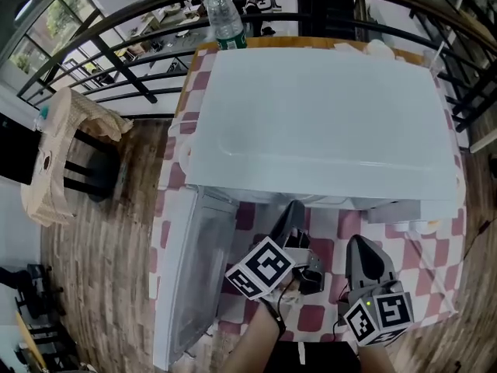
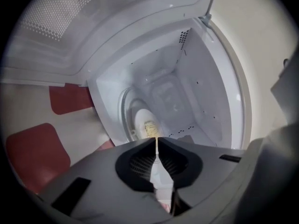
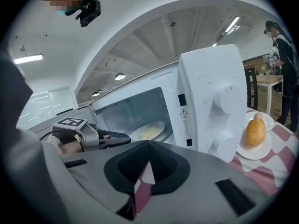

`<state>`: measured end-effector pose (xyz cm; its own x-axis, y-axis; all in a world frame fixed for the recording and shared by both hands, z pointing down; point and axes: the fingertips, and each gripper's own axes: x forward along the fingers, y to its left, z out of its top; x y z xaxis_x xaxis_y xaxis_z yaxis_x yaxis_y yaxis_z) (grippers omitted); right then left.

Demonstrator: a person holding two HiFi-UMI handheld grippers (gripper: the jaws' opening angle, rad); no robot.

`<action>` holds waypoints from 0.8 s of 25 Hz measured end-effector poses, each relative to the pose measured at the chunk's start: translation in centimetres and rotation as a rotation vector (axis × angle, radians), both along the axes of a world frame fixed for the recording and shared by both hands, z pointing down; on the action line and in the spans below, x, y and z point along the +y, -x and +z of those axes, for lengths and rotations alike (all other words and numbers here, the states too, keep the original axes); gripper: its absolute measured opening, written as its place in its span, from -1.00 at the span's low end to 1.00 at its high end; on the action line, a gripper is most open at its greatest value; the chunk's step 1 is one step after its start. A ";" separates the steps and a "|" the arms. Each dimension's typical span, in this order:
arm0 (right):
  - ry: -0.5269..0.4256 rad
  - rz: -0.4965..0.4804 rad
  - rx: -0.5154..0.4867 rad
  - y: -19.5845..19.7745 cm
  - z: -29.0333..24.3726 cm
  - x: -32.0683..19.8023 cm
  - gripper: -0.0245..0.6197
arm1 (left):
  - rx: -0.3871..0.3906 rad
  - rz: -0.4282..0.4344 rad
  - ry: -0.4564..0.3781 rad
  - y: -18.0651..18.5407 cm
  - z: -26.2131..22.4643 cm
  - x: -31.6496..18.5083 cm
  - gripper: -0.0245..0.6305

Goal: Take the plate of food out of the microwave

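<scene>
The plate of food (image 3: 148, 131) lies inside the microwave (image 1: 318, 115), whose door (image 1: 190, 278) stands wide open to the left. The left gripper (image 2: 155, 141) points into the cavity toward the plate, with its jaws a narrow slit apart and nothing between them. The right gripper (image 3: 149, 143) is clenched and empty, in front of the microwave above the checkered cloth (image 1: 431, 247).
</scene>
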<state>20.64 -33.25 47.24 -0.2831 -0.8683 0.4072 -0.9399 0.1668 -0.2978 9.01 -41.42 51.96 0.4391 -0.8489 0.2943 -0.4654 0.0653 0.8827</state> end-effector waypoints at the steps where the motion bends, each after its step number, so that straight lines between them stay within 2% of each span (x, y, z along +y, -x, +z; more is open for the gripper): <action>1: 0.002 0.003 0.000 0.0 0.1 0.0 -0.94 | 0.002 0.001 0.004 0.0 0.2 0.0 -0.79; 11: 0.019 0.015 -0.009 0.0 0.7 0.1 -0.94 | 0.028 -0.026 0.075 0.6 1.8 -0.6 -0.61; 20: 0.023 0.007 -0.012 0.3 0.7 0.1 -0.94 | 0.029 -0.045 0.142 1.2 2.4 -1.0 -0.57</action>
